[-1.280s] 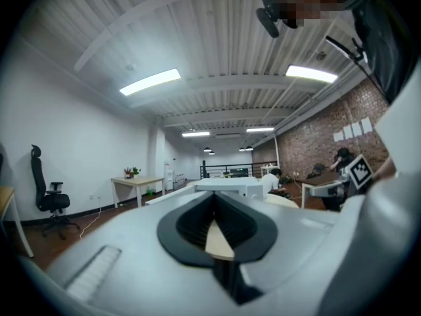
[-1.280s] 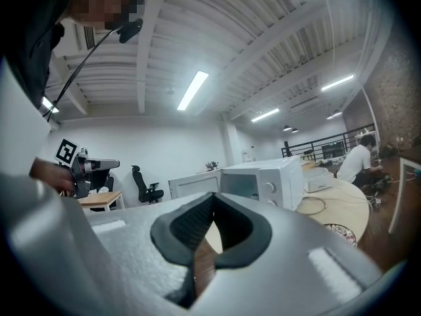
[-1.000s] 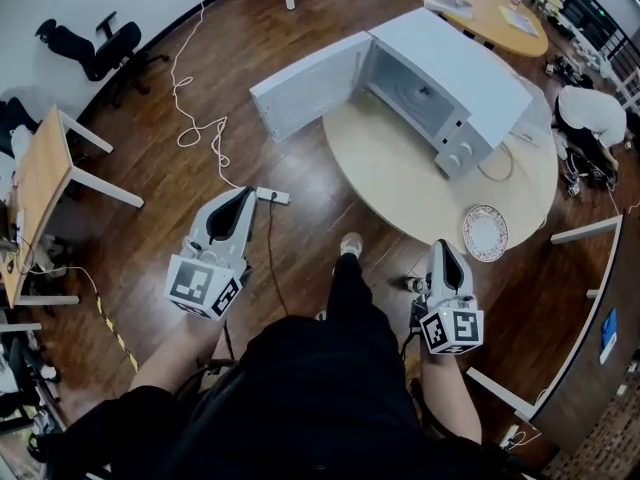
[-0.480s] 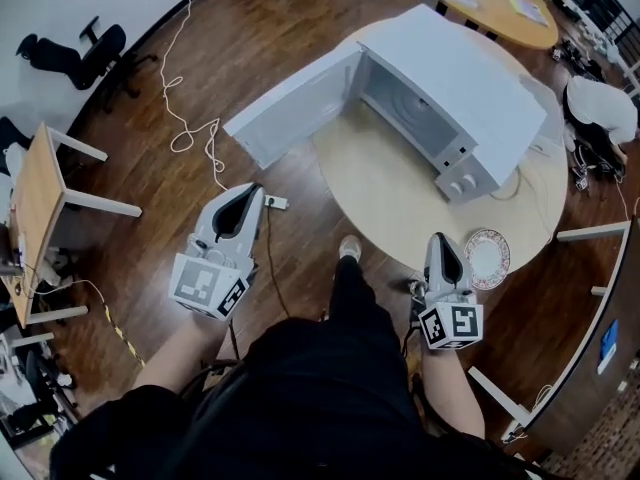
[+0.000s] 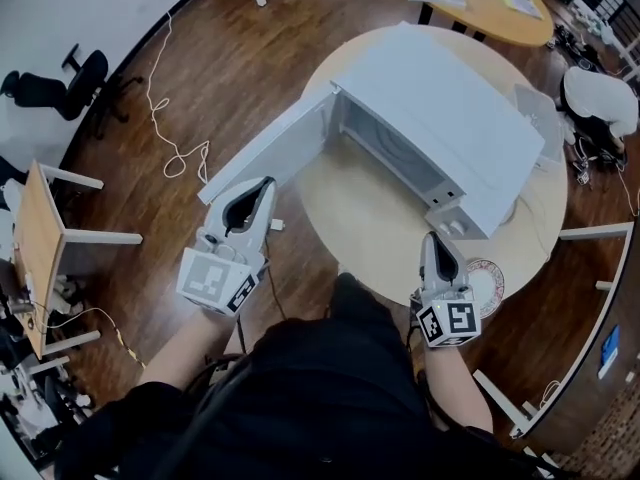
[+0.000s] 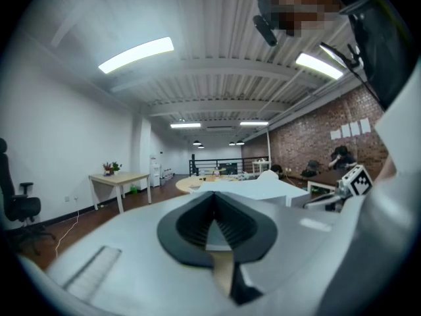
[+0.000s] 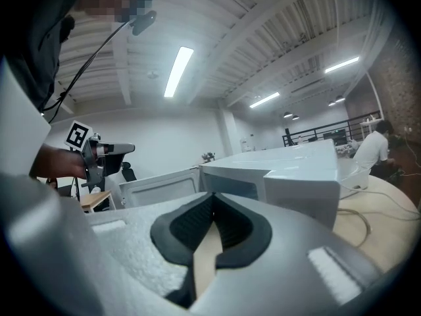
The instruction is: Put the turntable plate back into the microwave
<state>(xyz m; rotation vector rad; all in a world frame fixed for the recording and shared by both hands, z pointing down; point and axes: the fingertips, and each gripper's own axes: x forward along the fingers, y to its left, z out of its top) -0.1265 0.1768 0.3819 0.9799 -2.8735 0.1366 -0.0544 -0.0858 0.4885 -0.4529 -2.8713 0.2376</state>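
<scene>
I held both grippers level at the near edge of the counter (image 5: 375, 218), neither one reaching for anything. On the left gripper (image 5: 262, 188) the fingers were pressed together on nothing. On the right gripper (image 5: 433, 238) they were likewise closed and empty. The plate (image 5: 489, 284) lay flat on the counter's near edge, just beside the right gripper and outside the microwave (image 5: 450, 128). The door (image 5: 268, 156) stood swung wide toward my left gripper, which left the cavity open for loading. I judged the pick-up not yet begun. Since the plate lay flat, I reckoned the right fingers would have to open and take it by the rim.
</scene>
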